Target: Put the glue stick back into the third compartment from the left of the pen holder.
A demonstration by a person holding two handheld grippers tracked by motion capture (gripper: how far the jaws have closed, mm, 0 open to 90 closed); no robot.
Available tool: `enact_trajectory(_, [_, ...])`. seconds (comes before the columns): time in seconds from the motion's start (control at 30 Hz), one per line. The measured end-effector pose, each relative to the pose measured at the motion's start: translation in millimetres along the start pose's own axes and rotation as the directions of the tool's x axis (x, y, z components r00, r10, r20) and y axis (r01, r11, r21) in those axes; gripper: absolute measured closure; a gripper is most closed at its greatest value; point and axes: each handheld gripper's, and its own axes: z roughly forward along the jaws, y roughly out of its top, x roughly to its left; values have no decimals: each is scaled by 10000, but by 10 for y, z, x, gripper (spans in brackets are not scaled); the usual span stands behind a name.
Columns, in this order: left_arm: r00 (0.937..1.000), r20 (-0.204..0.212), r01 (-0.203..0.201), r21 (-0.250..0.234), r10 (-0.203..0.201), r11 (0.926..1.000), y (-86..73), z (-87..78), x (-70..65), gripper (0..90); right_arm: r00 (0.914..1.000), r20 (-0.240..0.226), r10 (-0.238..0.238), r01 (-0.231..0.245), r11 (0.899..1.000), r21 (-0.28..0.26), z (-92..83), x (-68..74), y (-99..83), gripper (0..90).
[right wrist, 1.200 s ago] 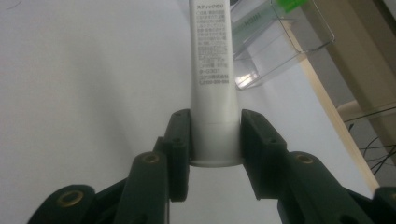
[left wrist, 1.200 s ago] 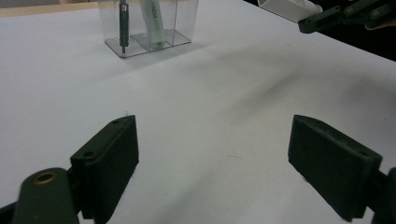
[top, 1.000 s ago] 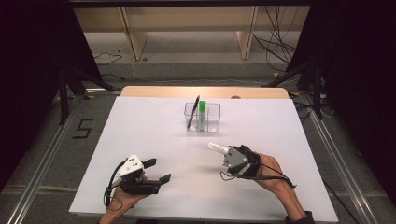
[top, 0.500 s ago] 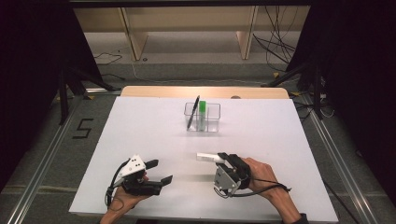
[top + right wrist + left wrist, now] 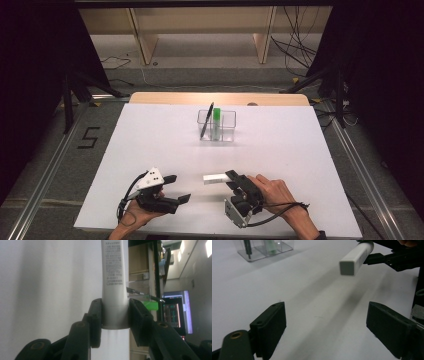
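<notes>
Right gripper has swung in toward the left gripper since a second ago, clenched on one end of the white stick. Stick's long axis points at the left gripper, jaws wide and nothing in them, low over the counter

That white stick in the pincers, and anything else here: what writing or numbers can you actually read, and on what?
"5": a black mark on the floor left of the table.
"スティックのり" (roughly, blurred): top line printed on the white stick that the right gripper clamps.
The smaller lines below it on the stick: too small to read.
Monitor in the background: glowing, nothing legible.
</notes>
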Motion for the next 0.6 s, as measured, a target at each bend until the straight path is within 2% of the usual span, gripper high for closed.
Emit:
enact_trajectory(0.1, [9998,118,-153,288,150,9995,74,29,-50,159,9987,247,-457,459,9989,-82,4,41,4,655])
enact_trajectory(0.13, [9997,181,-194,417,186,9989,109,38,-65,159,9988,238,-423,423,9991,-18,-3,60,3,655])
enact_trajectory(0.17, [9995,241,-216,503,204,9985,129,45,-72,160,9974,291,-664,667,9977,-88,-1,67,2,655])
enact_trajectory(0.27, [9981,548,-323,840,278,9959,204,78,-110,163,9956,326,-874,877,9961,-82,-1,101,8,655])
enact_trajectory(0.43, [9946,862,-704,1482,581,9864,357,198,-165,164,9885,457,-1441,1458,9886,-385,-10,136,42,655])
enact_trajectory(0.6, [9882,1191,-1192,2054,961,9714,493,317,-212,172,9824,446,-1816,1836,9819,-469,-18,169,62,655])
